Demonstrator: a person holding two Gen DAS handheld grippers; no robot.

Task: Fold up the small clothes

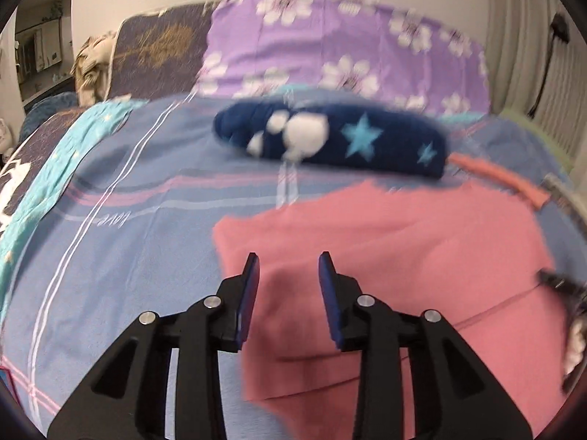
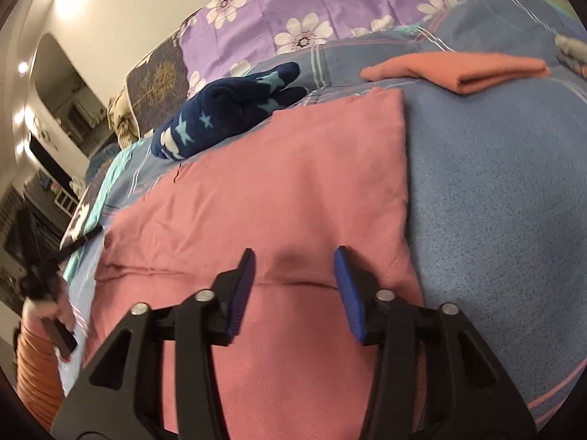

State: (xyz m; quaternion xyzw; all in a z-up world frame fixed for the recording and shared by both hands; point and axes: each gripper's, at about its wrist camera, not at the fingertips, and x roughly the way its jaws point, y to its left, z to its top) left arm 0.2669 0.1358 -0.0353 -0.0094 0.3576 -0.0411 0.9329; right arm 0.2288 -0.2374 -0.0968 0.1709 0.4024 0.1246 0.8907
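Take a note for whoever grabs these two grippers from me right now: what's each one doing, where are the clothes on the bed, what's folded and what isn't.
Left gripper: open, holding nothing, over the near left part of the pink garment.
Right gripper: open, holding nothing, over the same pink garment, near its seam.
Pink garment: spread flat on the blue bedsheet, looks folded at least once.
Done: navy star-print piece bundled behind it; orange piece folded, far right.
Left: finish folding the pink garment and set it aside.
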